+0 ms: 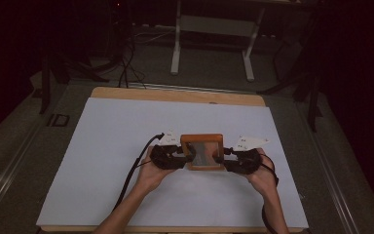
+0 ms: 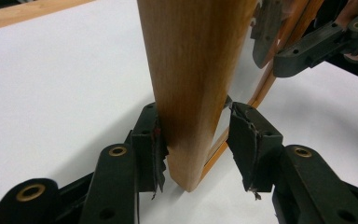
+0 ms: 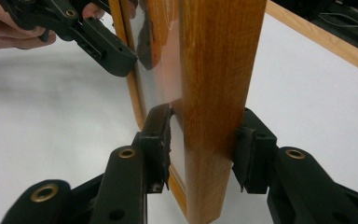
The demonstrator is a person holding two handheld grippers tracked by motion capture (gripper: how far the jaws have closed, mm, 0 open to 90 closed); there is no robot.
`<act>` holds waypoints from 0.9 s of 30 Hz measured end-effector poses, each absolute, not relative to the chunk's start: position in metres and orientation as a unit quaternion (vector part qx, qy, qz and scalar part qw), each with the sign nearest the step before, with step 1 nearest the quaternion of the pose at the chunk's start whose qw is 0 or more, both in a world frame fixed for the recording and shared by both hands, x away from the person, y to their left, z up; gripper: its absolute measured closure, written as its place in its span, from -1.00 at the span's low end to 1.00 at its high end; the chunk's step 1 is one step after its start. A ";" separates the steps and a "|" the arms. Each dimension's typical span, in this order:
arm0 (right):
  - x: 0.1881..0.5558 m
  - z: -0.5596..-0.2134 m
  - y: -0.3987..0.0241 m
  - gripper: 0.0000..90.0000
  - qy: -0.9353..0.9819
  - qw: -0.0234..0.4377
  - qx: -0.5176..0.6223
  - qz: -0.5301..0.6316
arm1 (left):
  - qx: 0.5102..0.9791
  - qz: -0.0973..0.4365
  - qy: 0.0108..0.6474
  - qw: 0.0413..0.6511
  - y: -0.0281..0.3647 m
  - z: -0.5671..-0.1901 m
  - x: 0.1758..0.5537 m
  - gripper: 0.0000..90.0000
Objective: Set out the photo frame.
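Note:
A wooden picture frame with a glass front sits between my two grippers, near the front middle of the white sheet. My left gripper grips its left side. In the left gripper view, the jaws of the left gripper straddle the frame's wooden edge, pads against it. My right gripper grips the opposite side. In the right gripper view, the right gripper has one pad on the glass face and one on the back of the wooden frame. Each hand wraps its gripper's body.
The white sheet covers most of a wooden table, whose far edge is bare. Beyond stand a white desk frame, dark stands and floor cables. A black cable trails from the left gripper.

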State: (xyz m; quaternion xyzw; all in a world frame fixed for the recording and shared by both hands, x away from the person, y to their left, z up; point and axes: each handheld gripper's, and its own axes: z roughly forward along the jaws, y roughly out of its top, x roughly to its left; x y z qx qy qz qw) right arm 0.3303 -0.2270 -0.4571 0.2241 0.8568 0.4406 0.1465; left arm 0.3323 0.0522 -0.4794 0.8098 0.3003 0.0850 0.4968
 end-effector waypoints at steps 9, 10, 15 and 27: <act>0.329 -0.455 -0.220 0.35 0.851 0.142 0.224 0.454 | 0.809 0.089 0.303 0.496 0.061 -0.473 0.329 0.27; 0.329 -0.455 -0.219 0.35 0.851 0.141 0.224 0.454 | 0.809 0.089 0.304 0.494 0.063 -0.472 0.329 0.27; 0.329 -0.456 -0.211 0.35 0.852 0.138 0.221 0.455 | 0.814 0.089 0.307 0.485 0.070 -0.470 0.327 0.27; 0.329 -0.458 -0.201 0.35 0.849 0.123 0.225 0.462 | 0.819 0.084 0.316 0.471 0.079 -0.465 0.325 0.27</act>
